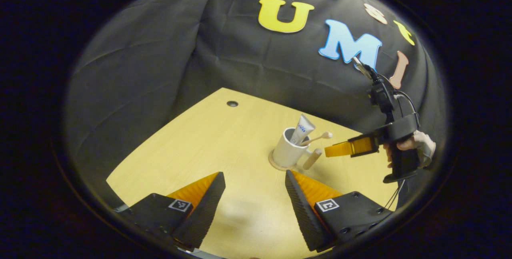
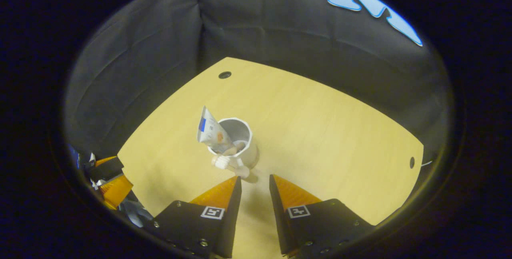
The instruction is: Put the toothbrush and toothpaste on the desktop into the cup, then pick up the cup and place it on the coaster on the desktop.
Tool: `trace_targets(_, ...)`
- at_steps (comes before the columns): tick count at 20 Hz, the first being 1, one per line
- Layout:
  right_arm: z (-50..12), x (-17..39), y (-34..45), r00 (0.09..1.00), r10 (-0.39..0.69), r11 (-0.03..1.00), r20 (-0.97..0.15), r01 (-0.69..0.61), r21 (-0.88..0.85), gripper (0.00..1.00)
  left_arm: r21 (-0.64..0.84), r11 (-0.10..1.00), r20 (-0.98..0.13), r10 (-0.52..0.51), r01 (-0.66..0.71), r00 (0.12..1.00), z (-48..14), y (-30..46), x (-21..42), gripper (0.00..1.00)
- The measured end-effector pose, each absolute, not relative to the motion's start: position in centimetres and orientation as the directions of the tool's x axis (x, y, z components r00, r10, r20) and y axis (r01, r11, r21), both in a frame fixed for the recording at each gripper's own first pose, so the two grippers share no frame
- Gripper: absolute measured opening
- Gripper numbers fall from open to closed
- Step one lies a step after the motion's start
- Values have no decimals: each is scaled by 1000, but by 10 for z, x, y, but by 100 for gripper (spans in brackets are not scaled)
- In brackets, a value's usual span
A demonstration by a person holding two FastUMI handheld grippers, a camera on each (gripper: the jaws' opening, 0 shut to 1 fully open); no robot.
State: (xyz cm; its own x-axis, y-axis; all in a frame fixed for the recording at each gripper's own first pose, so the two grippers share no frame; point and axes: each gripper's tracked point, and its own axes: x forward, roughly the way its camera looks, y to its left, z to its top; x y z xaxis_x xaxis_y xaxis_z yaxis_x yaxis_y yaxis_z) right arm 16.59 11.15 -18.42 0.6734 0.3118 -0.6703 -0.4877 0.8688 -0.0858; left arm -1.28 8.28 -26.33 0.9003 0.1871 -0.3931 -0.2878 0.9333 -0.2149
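Observation:
A white cup [image 1: 286, 153] with a wooden handle [image 1: 312, 159] stands on the round coaster [image 1: 275, 165] in the middle of the desktop. The toothpaste tube [image 1: 303, 129] and the toothbrush [image 1: 318, 137] lean out of it. My left gripper [image 1: 254, 177] is open and empty, short of the cup. My right gripper [image 1: 338, 149] hovers just right of the cup, held by a hand [image 1: 416, 143]. In the right gripper view the cup [image 2: 244, 147], toothpaste [image 2: 210, 131] and toothbrush head [image 2: 221, 162] sit just beyond my right gripper [image 2: 255, 178], whose fingers stand slightly apart with nothing between them.
The light wooden desktop [image 1: 208, 147] has a cable hole [image 1: 232, 103] at its far corner, and two such holes [image 2: 225, 75] [image 2: 412, 162] appear in the right gripper view. Black cloth walls close the back and sides. The left gripper [image 2: 112, 183] appears at the desk's left edge.

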Motion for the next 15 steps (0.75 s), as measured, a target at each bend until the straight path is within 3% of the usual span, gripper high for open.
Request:
trace_targets(4, -137, 152, 76, 817, 240, 939, -525, -333, -87, 42, -176, 962, -297, 149, -208, 943, -206, 70, 20, 97)
trace_targets(6, -97, 144, 53, 894, 188, 967, -408, -241, -82, 42, -149, 969, -222, 164, -199, 961, -165, 69, 34, 100)
trace_targets(8, -50, 134, 32, 953, 136, 985, -272, -160, -65, 42, -120, 976, -138, 164, -180, 977, -121, 64, 44, 97)
trace_targets(11, 10, 109, 11, 993, 74, 997, -89, -77, -31, 43, -61, 985, -23, 158, -160, 987, -66, 49, 53, 100)
trace_targets(15, 64, 68, -13, 995, 15, 999, 101, -18, 35, 42, 36, 991, 99, 122, -126, 988, -6, 17, 60, 96)
